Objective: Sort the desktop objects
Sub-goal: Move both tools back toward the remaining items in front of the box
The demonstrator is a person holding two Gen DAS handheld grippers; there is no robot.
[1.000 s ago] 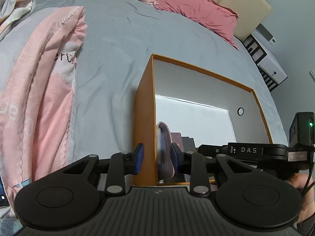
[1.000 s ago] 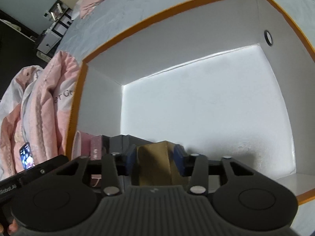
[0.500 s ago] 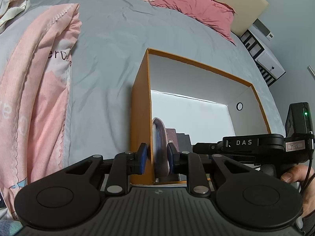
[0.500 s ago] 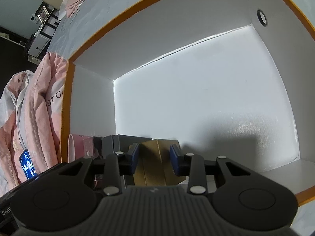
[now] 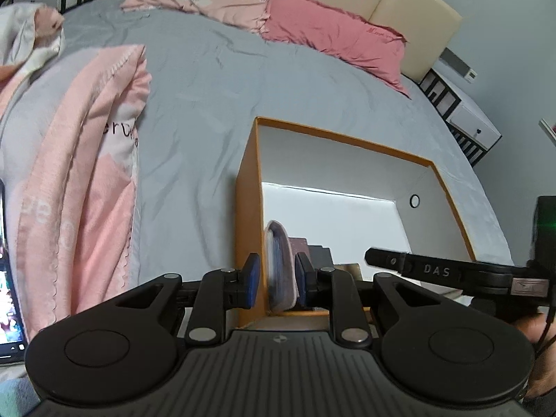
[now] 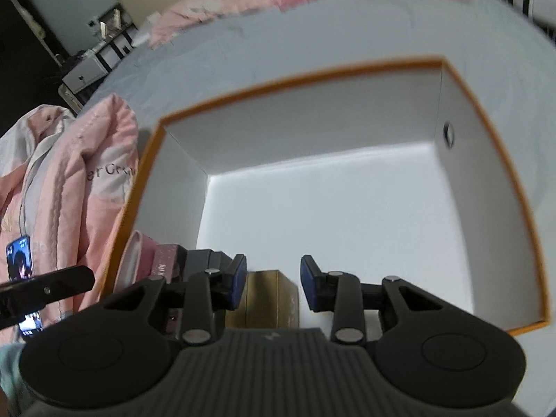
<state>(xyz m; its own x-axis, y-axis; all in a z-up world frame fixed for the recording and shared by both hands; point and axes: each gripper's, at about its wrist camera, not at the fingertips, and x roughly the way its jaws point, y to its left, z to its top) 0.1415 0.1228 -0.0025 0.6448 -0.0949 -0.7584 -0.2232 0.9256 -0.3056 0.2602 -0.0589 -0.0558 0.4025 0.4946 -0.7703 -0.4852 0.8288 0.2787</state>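
Observation:
An orange box with white inside (image 5: 247,187) lies on the bed; it also shows in the right wrist view (image 6: 146,177). Along its near wall stand a pink pouch (image 5: 279,267), a dark red box (image 6: 165,259), a black box (image 6: 199,260) and a tan box (image 6: 267,295). My left gripper (image 5: 276,279) has its jaws slightly apart around the pink pouch, the left pad clear of it. My right gripper (image 6: 272,283) is open above the tan box, not touching it.
A grey bedsheet (image 5: 194,111) surrounds the box. A pink blanket (image 5: 87,160) lies left. A lit phone (image 6: 21,257) rests at the left edge. Pink pillows (image 5: 333,34) and a beige headboard are at the back.
My right gripper opened, let go of the tan box and pulled up and back. My left gripper loosened from the pink pouch and drew back a little.

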